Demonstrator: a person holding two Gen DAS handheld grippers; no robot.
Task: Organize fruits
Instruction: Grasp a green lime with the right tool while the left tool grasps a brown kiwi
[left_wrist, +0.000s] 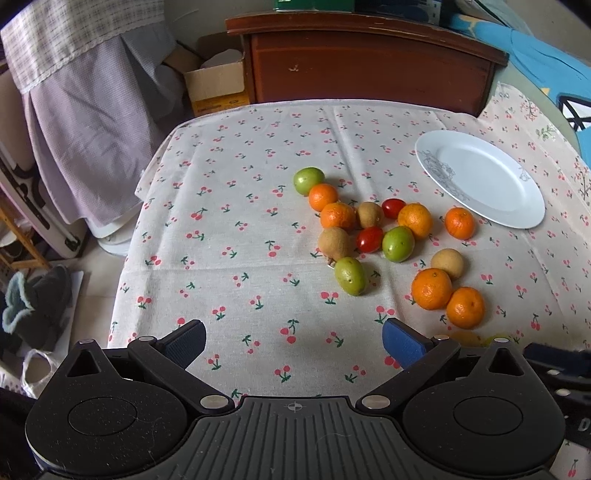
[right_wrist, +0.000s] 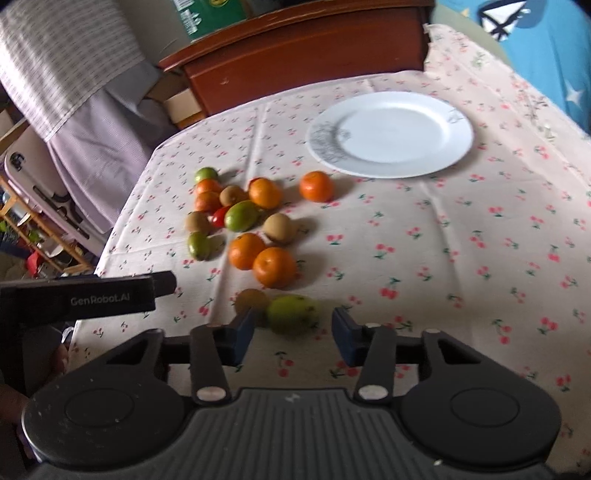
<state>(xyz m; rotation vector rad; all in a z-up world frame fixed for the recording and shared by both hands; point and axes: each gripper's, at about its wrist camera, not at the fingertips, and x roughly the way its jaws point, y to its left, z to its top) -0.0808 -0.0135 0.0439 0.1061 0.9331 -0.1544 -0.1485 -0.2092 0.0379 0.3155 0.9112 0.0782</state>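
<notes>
A white plate (right_wrist: 391, 133) lies empty on the cherry-print cloth of the tabletop (right_wrist: 461, 266), and everything else is placed here relative to it. The heap of fruit (right_wrist: 243, 221) sits on the near-left side of the plate, apart from it: oranges, green fruits, brownish round ones and small red tomatoes, many touching each other. One orange (right_wrist: 316, 186) lies closest to the plate, just off its near rim.

Nearer than the heap and further from the plate, a green fruit (right_wrist: 291, 314) lies beside a brownish fruit (right_wrist: 252, 301). The right hand-held gripper (right_wrist: 293, 334) has its blue pads on either side of that green fruit (the picture is blurred here); a gap shows on the right side, so it is unclenched and not grasping the fruit.

The left hand-held gripper (left_wrist: 293, 343) hovers over bare cloth, well away from the plate and on the near-left of the heap, its fingers spread wide with nothing between them.
</notes>
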